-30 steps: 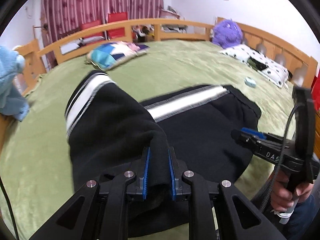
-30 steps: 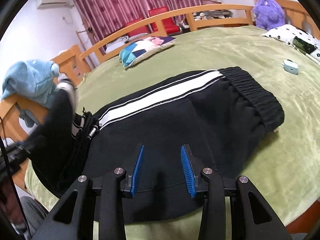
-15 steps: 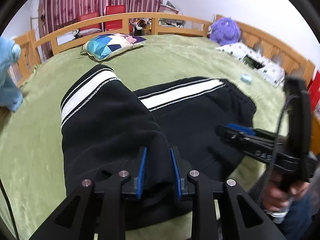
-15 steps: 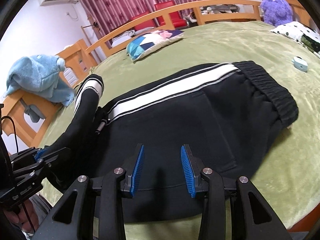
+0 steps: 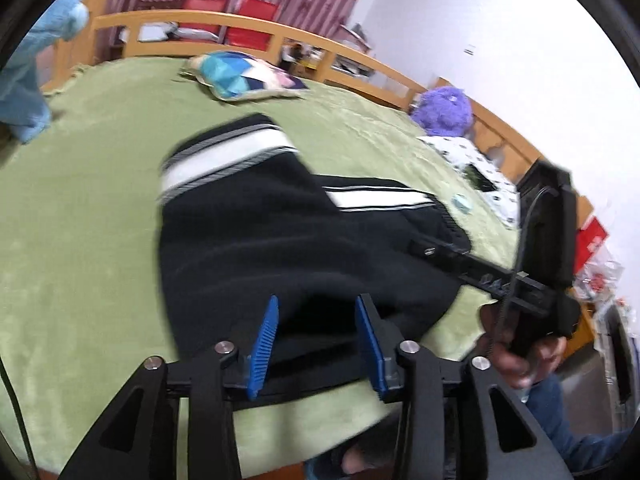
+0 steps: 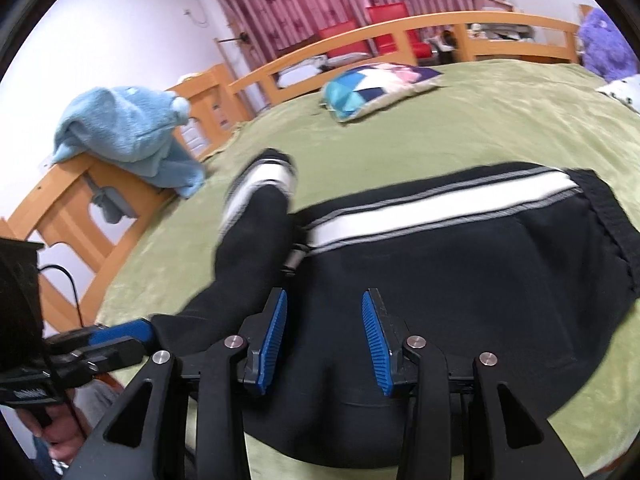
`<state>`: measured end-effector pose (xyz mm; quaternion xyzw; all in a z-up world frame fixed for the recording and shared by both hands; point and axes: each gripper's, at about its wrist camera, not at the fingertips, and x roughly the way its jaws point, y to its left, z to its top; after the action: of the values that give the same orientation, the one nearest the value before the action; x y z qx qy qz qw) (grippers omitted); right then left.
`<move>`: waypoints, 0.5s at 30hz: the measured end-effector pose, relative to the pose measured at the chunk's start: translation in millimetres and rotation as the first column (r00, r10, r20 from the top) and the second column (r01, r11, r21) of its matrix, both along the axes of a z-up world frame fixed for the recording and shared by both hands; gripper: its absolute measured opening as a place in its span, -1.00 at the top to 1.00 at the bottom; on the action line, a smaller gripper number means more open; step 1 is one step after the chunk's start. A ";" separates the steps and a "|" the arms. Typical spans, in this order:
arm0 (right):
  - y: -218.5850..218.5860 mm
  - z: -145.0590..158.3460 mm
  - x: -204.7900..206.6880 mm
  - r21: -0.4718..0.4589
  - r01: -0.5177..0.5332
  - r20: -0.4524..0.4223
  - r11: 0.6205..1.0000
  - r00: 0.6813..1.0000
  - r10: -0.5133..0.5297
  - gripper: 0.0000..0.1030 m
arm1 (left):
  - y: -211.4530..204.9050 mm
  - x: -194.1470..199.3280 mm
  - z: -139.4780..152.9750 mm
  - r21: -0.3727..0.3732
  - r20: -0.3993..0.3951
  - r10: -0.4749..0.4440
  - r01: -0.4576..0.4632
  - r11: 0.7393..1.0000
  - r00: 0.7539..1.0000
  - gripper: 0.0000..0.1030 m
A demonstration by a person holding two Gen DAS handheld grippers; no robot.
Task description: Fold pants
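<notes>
On top of the green blanket [image 6: 480, 120] covering the wooden-railed bed [image 6: 500, 36] lie the black track pants [image 6: 460, 272], the ones with the white side stripe, folded over so one leg doubles back across the rest near the bed's front edge. That leg's striped cuff [image 5: 228, 156] ends up toward the left, a bit blurry in both views.

Left gripper [image 5: 316, 344] is spread wide, blue pads apart with nothing between them, hovering right over the near fold of the pants. From the right wrist camera it shows up at the lower left [image 6: 120, 340], tips right against the folded leg, though whether they actually touch the fabric is hard to tell.

Right gripper [image 6: 324, 340] is also wide, nothing pinched, sitting over the middle of the pants. In the left wrist view it reaches in from the right [image 5: 436, 252] over the waistband end, with the person's hand [image 5: 516, 356] wrapped around its handle.

Further back there's a geometric-print pillow [image 6: 376, 88], a purple plush toy [image 5: 444, 110] by the far rail, and a light blue fleece garment [image 6: 124, 132] draped over the rail on the left.
</notes>
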<state>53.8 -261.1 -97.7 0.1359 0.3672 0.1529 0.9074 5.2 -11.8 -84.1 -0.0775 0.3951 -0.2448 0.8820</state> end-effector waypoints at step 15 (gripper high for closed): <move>71.9 13.0 47.1 -0.075 -0.127 0.030 0.989 0.991 0.129 0.75 | 73.4 12.5 -27.9 0.110 -0.061 0.218 -0.210 0.971 0.974 0.11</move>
<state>100.9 -189.2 -84.7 0.0761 0.3647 0.1996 0.9063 17.7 61.6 -112.0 -0.0831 0.4283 -0.1246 0.8911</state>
